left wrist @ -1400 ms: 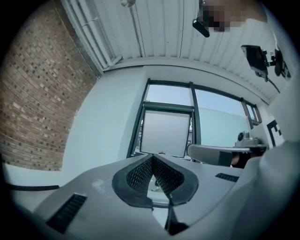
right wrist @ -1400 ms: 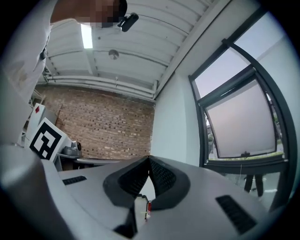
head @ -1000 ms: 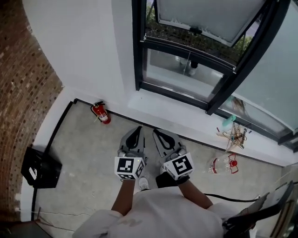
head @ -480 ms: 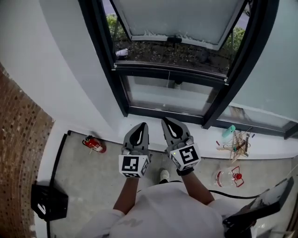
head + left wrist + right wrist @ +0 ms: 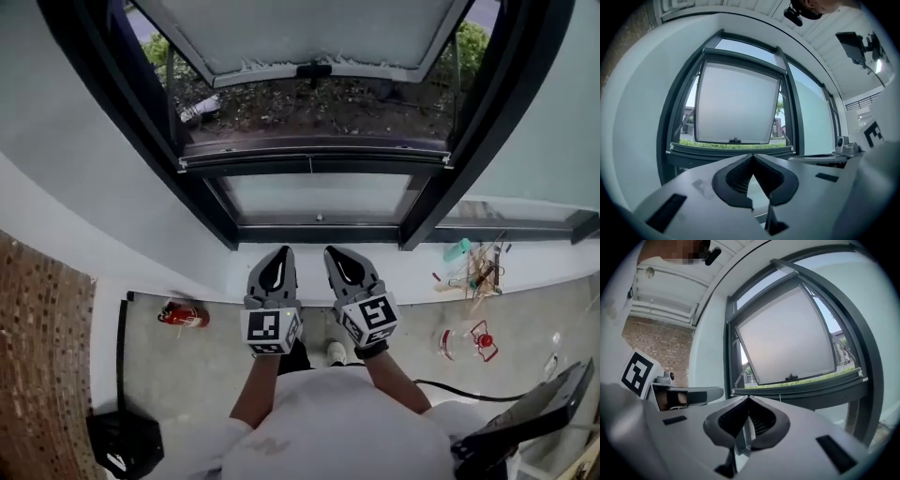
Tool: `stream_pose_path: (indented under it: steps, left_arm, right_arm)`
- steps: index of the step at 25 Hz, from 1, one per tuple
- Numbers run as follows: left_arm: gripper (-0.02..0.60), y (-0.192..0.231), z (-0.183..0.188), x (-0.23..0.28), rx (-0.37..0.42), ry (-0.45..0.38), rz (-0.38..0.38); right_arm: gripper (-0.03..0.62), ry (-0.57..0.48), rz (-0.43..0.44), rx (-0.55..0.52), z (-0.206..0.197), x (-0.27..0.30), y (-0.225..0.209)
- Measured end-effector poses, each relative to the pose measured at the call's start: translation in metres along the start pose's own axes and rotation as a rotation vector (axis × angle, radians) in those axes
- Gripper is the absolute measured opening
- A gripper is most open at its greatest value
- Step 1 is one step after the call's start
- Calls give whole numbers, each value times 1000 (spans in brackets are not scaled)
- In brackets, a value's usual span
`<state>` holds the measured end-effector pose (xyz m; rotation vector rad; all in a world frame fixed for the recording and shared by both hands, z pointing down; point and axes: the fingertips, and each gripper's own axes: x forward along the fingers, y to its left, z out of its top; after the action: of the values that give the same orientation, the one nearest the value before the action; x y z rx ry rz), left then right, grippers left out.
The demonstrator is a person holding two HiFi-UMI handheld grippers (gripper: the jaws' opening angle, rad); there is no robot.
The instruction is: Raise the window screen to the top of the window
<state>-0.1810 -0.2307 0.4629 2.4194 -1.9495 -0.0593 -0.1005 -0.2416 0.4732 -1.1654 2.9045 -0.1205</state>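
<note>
The dark-framed window fills the top of the head view, its frosted sash swung outward with a handle on its lower edge. A thin bar with pale end caps runs along the bottom of the opening; I cannot make out any screen mesh. My left gripper and right gripper are held side by side, level, just short of the white sill, both shut and empty. The left gripper faces the bar. In the right gripper view, the right gripper points at the same bar.
On the floor lie a red fire extinguisher at the left and a plastic bottle at the right. Sticks and small clutter sit on the sill's right part. A black box stands by the brick wall.
Both grippers have moved together toward the window, side by side and still shut. The window now sits straight ahead and closer; the extinguisher has slid off to the left.
</note>
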Motion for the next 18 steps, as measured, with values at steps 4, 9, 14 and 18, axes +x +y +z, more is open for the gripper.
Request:
stream_pose_path:
  steps: [4, 9, 14, 18]
  left_arm:
    - [2, 20, 7, 51, 38, -7, -64]
    - [2, 49, 17, 103, 74, -29, -146]
    - [2, 71, 6, 138, 142, 14, -235]
    - [2, 77, -3, 162, 185, 37, -257]
  right_arm:
    - [3, -6, -96, -27, 9, 33, -36]
    - [3, -17, -198, -68, 22, 78, -68]
    - [3, 15, -258, -61, 10, 116, -78]
    - [3, 51, -265, -48, -8, 128, -92]
